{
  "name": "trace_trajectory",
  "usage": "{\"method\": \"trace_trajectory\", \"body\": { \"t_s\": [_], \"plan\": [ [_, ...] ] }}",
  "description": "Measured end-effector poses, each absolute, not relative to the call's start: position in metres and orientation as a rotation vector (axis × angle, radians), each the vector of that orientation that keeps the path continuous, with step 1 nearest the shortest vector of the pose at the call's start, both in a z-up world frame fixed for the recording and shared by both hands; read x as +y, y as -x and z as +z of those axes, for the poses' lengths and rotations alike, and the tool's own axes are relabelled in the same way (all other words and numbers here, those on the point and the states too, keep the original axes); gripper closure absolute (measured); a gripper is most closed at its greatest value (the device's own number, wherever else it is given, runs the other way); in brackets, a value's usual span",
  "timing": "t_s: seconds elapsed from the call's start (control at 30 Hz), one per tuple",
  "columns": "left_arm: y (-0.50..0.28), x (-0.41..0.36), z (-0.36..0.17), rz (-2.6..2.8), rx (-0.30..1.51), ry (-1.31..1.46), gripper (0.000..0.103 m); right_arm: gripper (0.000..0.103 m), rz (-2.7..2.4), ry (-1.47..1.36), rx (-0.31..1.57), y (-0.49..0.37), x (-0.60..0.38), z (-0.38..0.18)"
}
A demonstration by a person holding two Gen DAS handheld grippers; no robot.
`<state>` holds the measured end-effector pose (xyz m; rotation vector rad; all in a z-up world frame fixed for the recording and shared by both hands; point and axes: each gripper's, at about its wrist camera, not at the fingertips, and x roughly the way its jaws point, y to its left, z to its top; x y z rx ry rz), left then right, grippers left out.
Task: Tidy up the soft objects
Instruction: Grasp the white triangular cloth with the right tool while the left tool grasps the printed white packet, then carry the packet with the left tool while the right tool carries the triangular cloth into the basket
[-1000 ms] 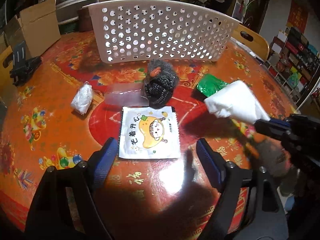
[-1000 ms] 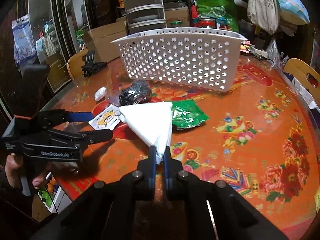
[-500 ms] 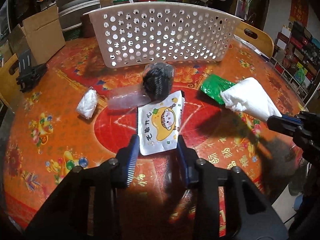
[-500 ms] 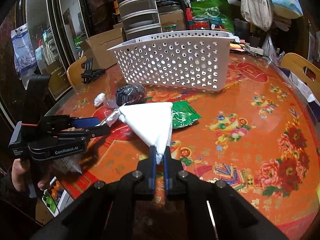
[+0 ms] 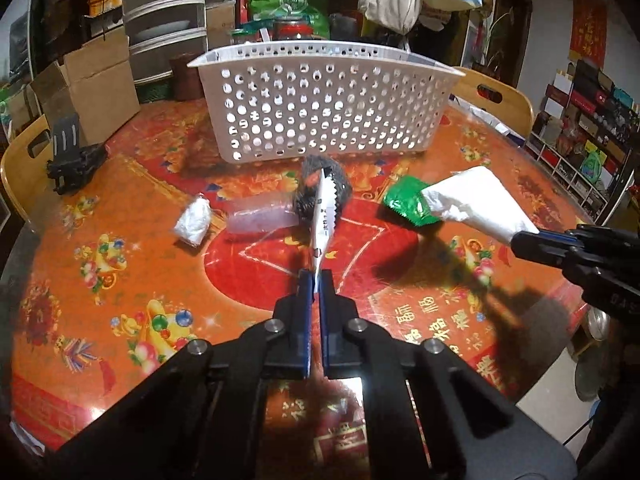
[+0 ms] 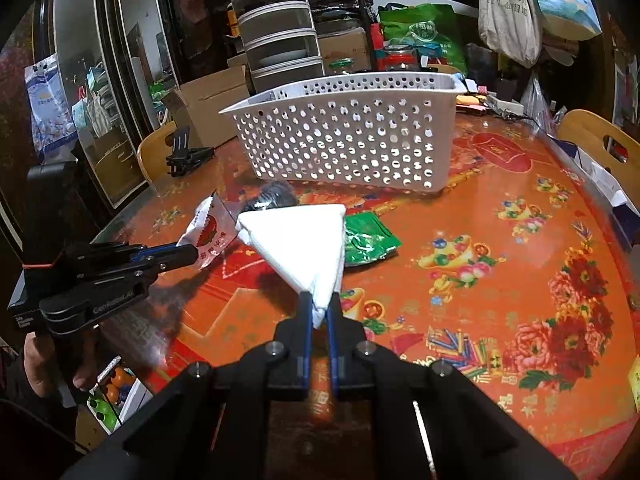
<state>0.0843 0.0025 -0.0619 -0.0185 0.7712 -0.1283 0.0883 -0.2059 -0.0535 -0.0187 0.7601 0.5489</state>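
A flat white foil sachet with a serrated edge and printed characters (image 5: 325, 216) is hanging edge-on above the table, pinched at one corner. A white triangular folded plastic bag (image 6: 304, 240) is also being held up by its tip. A crumpled green foil packet (image 5: 408, 205), a dark knitted bundle (image 5: 340, 186), a clear plastic sleeve (image 5: 260, 219) and a small white plastic wad (image 5: 193, 224) are lying before the white perforated plastic basket (image 5: 320, 120).
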Motion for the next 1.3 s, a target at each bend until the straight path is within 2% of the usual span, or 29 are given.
{"method": "trace_trajectory", "body": {
  "t_s": [0.5, 0.8, 1.03, 1.3],
  "plan": [
    [-0.061, 0.020, -0.017, -0.139, 0.669, 0.079, 0.100, 0.098, 0.540, 0.006, 0.692, -0.081, -0.210, -0.023],
    [-0.070, 0.022, 0.031, -0.163, 0.589, 0.066, 0.100, 0.098, 0.518, 0.034, 0.630, -0.094, -0.215, 0.015],
    [-0.108, 0.020, 0.076, -0.190, 0.561, 0.049, 0.100, 0.098, 0.473, 0.083, 0.583, -0.126, -0.216, 0.059],
    [-0.212, 0.015, 0.114, -0.169, 0.630, 0.039, 0.100, 0.098, 0.436, 0.136, 0.654, -0.211, -0.192, 0.093]
  ]
}}
